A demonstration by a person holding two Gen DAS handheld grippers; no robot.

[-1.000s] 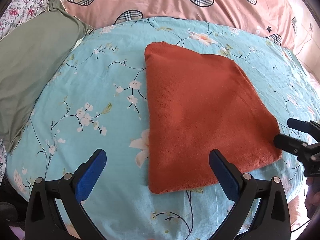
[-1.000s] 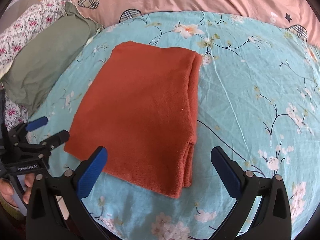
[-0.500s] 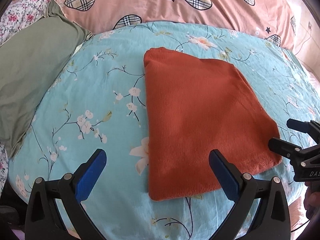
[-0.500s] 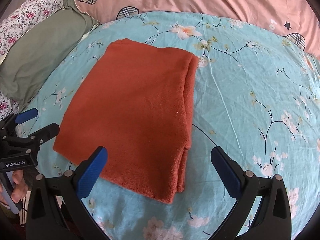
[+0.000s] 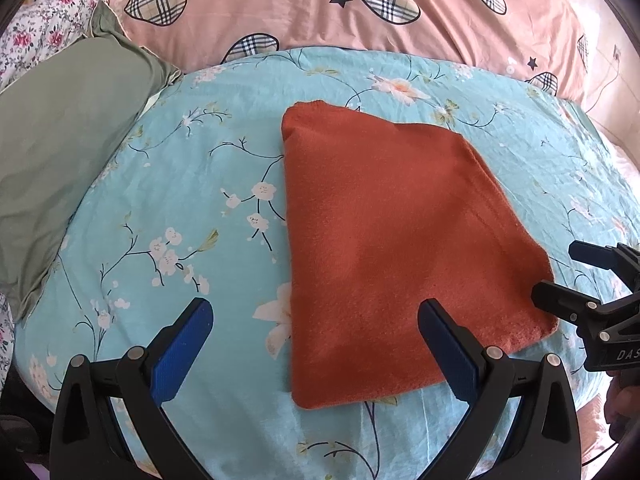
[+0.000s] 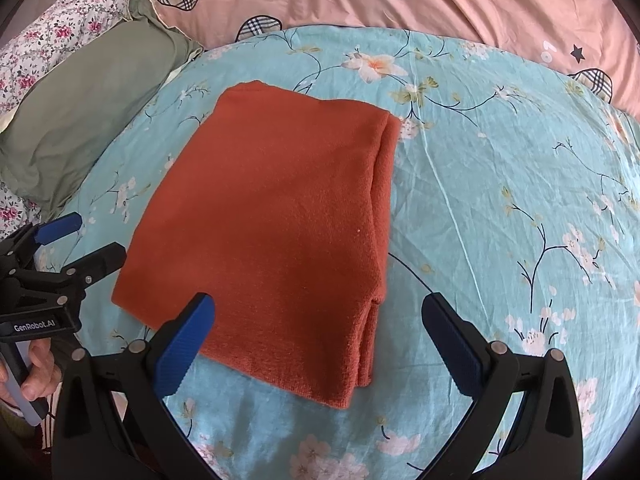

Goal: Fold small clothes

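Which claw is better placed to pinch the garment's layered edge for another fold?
Probably right: the right claw is open beside the garment's stacked edge; the left claw faces the smooth fold.

Rust-orange garment (image 5: 392,236) on turquoise floral sheet (image 5: 180,200); olive pillow (image 5: 52,152).

Both tools, left (image 5: 316,344) and right (image 6: 318,340), now farther back from the garment (image 5: 396,248).

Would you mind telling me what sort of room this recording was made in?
Most likely a bedroom: the folded orange garment lies on a bed's floral turquoise sheet, with a green pillow and a pink quilt beyond it.
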